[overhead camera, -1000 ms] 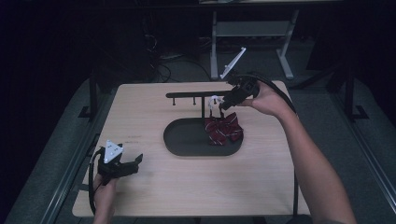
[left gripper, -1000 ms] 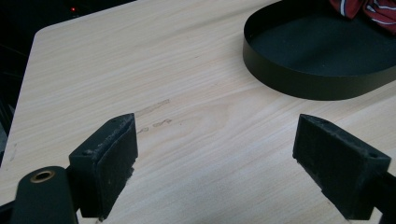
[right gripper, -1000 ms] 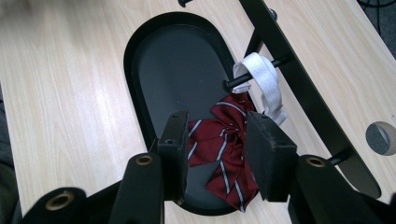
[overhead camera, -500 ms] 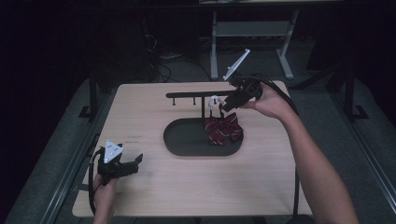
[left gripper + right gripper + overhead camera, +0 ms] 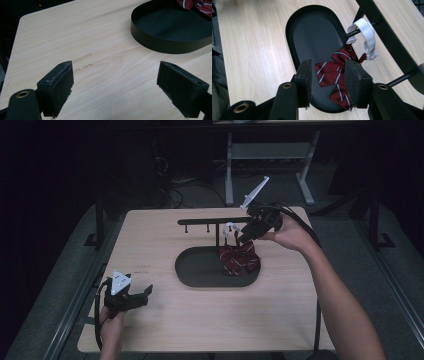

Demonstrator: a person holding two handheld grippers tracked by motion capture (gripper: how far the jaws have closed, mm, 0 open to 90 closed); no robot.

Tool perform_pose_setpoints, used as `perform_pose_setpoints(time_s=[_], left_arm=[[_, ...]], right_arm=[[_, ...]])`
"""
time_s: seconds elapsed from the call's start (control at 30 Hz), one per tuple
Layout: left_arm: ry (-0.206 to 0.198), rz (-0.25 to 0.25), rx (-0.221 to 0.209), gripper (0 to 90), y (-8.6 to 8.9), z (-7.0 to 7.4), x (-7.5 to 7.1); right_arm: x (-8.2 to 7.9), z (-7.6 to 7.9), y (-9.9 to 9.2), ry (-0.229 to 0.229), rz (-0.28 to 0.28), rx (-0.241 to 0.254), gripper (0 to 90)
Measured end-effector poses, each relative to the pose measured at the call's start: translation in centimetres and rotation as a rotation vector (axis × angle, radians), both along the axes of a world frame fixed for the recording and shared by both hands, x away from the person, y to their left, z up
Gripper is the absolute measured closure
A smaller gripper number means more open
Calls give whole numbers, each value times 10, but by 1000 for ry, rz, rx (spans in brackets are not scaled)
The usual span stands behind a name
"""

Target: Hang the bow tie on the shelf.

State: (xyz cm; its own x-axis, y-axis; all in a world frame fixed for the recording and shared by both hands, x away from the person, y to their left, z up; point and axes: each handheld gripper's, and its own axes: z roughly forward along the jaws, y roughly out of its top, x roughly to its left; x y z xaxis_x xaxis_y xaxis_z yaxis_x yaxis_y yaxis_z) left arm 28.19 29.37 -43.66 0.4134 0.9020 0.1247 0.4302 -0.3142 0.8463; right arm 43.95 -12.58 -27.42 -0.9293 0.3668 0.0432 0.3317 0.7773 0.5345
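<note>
A dark red striped bow tie (image 5: 241, 261) hangs by its white elastic band (image 5: 230, 229) from a peg of the black rack (image 5: 210, 221). Its lower part lies in the black oval tray (image 5: 200, 270). My right gripper (image 5: 242, 238) hovers just over the bow tie by the rack, open. Its jaws have just been opening a little. In the right gripper view the bow tie (image 5: 338, 65) shows beyond the gap of the right gripper (image 5: 328, 75), and the pads do not press on it. The white band (image 5: 367, 32) loops over the peg. My left gripper (image 5: 145, 296) rests open at the table's front left.
The rack's bar (image 5: 387, 32) runs across above the tray's far side. The left gripper (image 5: 115, 75) points over bare wood toward the tray's wall (image 5: 160, 45). A metal frame (image 5: 270, 155) stands on the dark floor beyond the table.
My right gripper has shifted slightly beside the rack and its grey plate has tilted. The left gripper has kept still.
</note>
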Motion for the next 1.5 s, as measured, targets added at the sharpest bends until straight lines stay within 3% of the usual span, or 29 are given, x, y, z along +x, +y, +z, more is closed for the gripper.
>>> perform_pose_setpoints(time_s=[1.5], left_arm=[[2,2,2,135,0,0,0]], right_arm=[[-33,-29,-27,30,2,65,537]])
